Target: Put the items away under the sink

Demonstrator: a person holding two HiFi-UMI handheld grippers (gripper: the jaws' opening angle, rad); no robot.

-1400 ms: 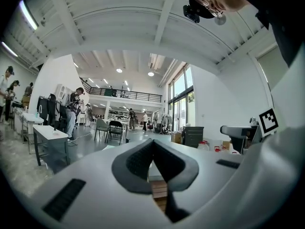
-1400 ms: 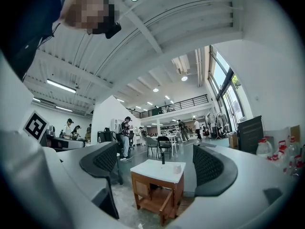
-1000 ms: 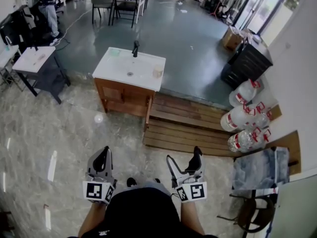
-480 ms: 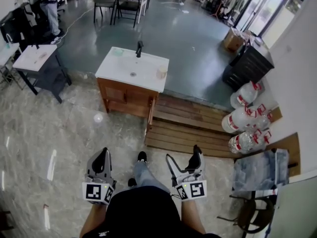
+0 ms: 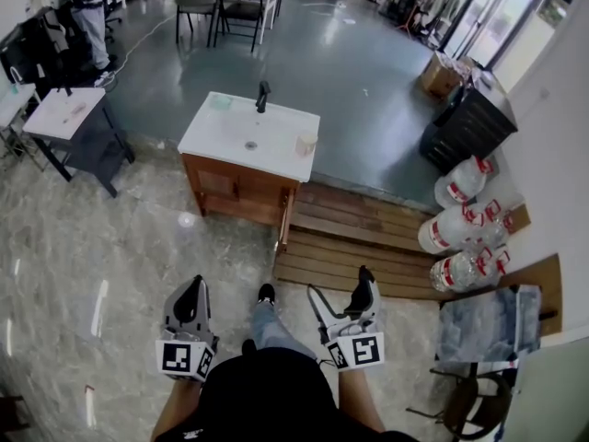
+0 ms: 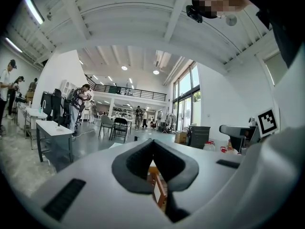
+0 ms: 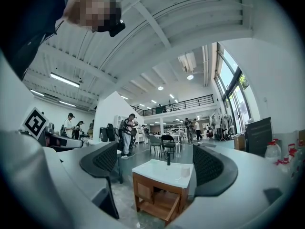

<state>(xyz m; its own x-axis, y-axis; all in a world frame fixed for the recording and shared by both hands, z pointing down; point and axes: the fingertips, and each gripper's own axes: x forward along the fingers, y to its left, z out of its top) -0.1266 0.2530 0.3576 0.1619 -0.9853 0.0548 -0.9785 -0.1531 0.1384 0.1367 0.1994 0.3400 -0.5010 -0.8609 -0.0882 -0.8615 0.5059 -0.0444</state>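
Plainly, the trouble ahead lies in the approach rather than in any grasp; both tools are well apart from the sink [image 5: 230, 132] and nothing is held. The left gripper [image 5: 194, 290] has its jaws pressed together on nothing, so it would have to be spread before it could take anything; arriving clenched, it could only shove. The right gripper [image 5: 341, 291] has its jaws spread wide, with only air and the distant cabinet [image 5: 235, 190] between them. The one likely item I can make out is a pale cup [image 5: 306, 143] standing on the white top near its front right corner, to the right of the faucet [image 5: 263, 95]; so near the edge, a careless nudge from a jaw could tip it or send it off onto the wooden platform [image 5: 359, 238] that runs beside the cabinet. The cabinet door [image 7: 174, 210] hangs open on the platform side; a gripper or a leg could catch it, and the boards look like a step to trip on. The cup lies ahead of both grippers, across a stretch of glossy floor [image 5: 110, 247], a little nearer the right gripper's line than the left's; whether other items wait elsewhere I cannot tell.
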